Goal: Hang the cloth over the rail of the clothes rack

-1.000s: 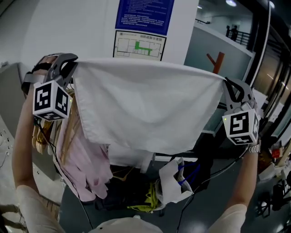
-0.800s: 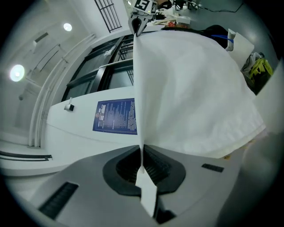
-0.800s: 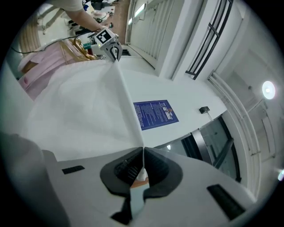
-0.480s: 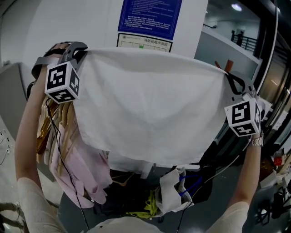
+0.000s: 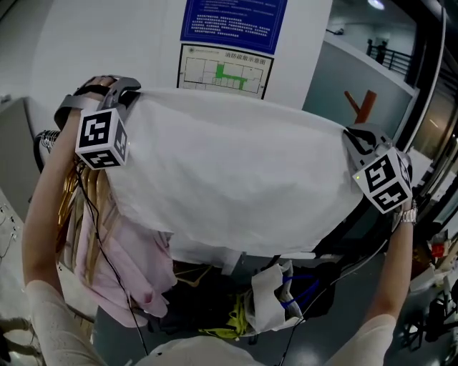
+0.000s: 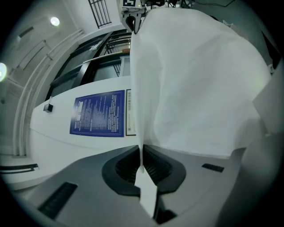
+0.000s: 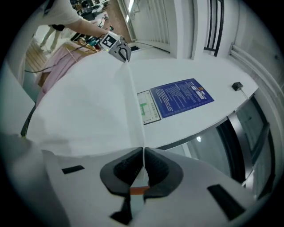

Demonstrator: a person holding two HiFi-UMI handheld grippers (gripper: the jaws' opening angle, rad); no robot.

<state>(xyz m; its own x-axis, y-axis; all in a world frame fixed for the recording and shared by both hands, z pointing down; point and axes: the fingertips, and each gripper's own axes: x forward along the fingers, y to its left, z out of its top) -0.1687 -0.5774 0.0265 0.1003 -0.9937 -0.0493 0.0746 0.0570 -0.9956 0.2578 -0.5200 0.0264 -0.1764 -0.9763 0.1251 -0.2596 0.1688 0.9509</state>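
Note:
A white cloth (image 5: 236, 179) is stretched wide between my two grippers, raised over the clothes rack. My left gripper (image 5: 132, 96) is shut on its top left corner, and the right gripper (image 5: 351, 136) is shut on its top right corner. In the left gripper view the cloth's edge (image 6: 141, 133) runs up out of the closed left gripper (image 6: 142, 162) toward the far right gripper (image 6: 133, 20). In the right gripper view the cloth (image 7: 84, 106) leaves the closed right gripper (image 7: 143, 164) and reaches the left gripper (image 7: 120, 48). The cloth hides most of the rack's rail.
A pink garment (image 5: 122, 264) and wooden hangers (image 5: 68, 207) hang on the rack at the left below the cloth. A white bag (image 5: 275, 293) and dark things lie under it. A wall with a blue notice (image 5: 232, 18) stands just behind.
Both grippers have carried the stretched cloth up and then forward over the rack. The left gripper has shifted right, and the cloth now covers more of the hanging clothes.

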